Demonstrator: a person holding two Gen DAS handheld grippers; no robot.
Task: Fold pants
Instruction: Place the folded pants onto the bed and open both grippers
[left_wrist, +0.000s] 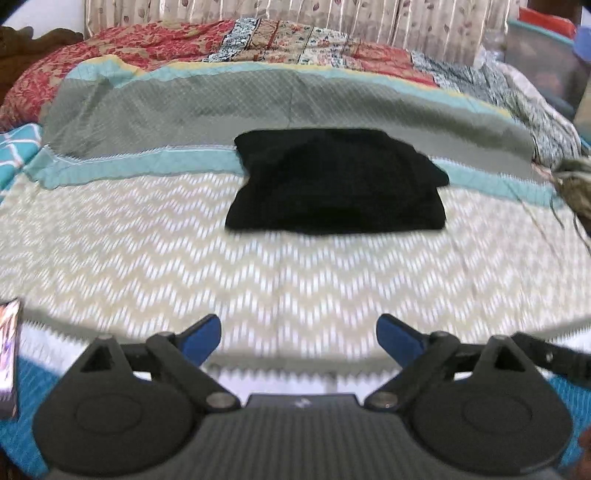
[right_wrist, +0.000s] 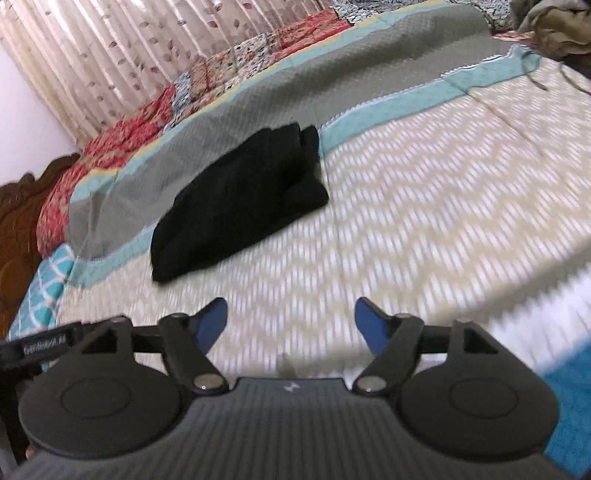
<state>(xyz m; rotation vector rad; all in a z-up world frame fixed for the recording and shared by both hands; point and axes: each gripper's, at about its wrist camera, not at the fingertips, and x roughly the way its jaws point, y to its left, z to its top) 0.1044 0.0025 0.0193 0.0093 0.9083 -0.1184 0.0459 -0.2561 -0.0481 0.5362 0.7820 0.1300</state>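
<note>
Black pants (left_wrist: 336, 181) lie folded into a compact rectangle on the bed, straddling the teal stripe of the bedspread. In the right wrist view the same pants (right_wrist: 236, 199) sit up and to the left of the fingers. My left gripper (left_wrist: 299, 334) hovers well short of the pants, open, with nothing between its blue pads (left_wrist: 205, 336). My right gripper (right_wrist: 291, 325) is also open and holds nothing, over the chevron fabric, apart from the pants.
A cream chevron bedspread (left_wrist: 184, 258) covers the near bed, with a grey band (left_wrist: 184, 110) and red patchwork quilt (left_wrist: 110, 48) behind. A curtain (right_wrist: 110, 48) hangs beyond. Olive cloth (left_wrist: 576, 184) lies at the right, a wooden headboard (right_wrist: 18, 229) at the left.
</note>
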